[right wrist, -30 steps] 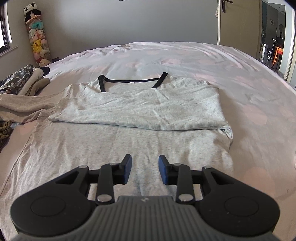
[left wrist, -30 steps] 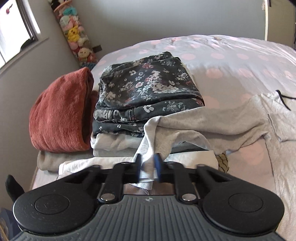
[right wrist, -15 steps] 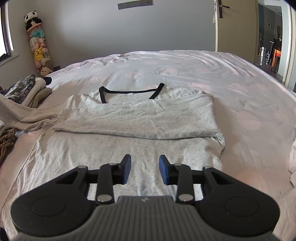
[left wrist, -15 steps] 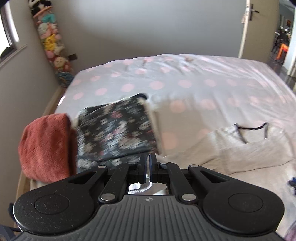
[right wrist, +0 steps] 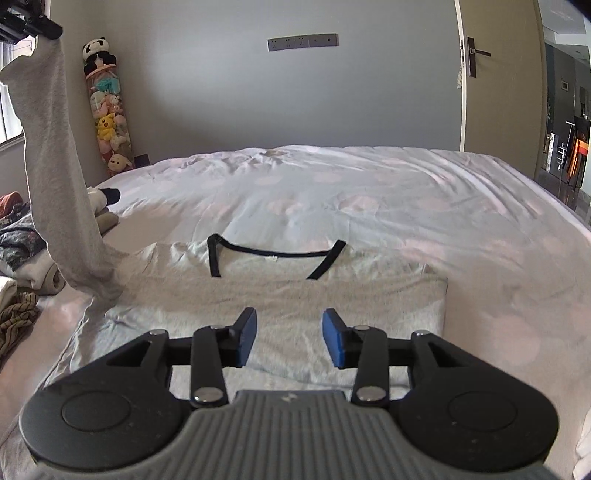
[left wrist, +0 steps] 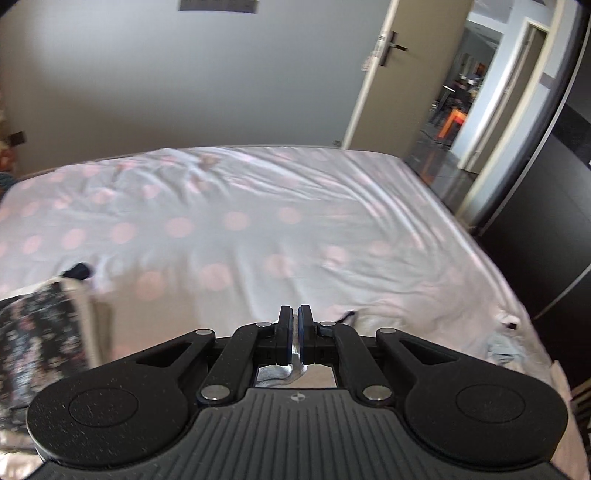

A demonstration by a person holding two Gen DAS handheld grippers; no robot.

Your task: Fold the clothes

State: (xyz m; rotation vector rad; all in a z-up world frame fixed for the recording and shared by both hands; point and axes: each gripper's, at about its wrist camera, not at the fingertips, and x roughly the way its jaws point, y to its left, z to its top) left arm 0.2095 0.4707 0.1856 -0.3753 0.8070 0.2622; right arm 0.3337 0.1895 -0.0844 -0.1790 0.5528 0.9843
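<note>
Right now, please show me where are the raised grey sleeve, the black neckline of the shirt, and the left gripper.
raised grey sleeve [right wrist: 55, 166], right wrist view, middle of the hanging cloth.
black neckline [right wrist: 273, 254], right wrist view, its back edge.
left gripper [left wrist: 295, 325], left wrist view, between its fingertips.

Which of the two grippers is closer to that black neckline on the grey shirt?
Right. The right gripper hovers open just short of the black neckline; the left gripper is raised high off to the left, clamping the sleeve.

Shirt [right wrist: 280, 295] flat on the bed [right wrist: 369, 199]; folded clothes pile [right wrist: 18, 240] left of shirt; plush toy column [right wrist: 107, 110] behind pile; door [right wrist: 495, 85] right of bed.
</note>
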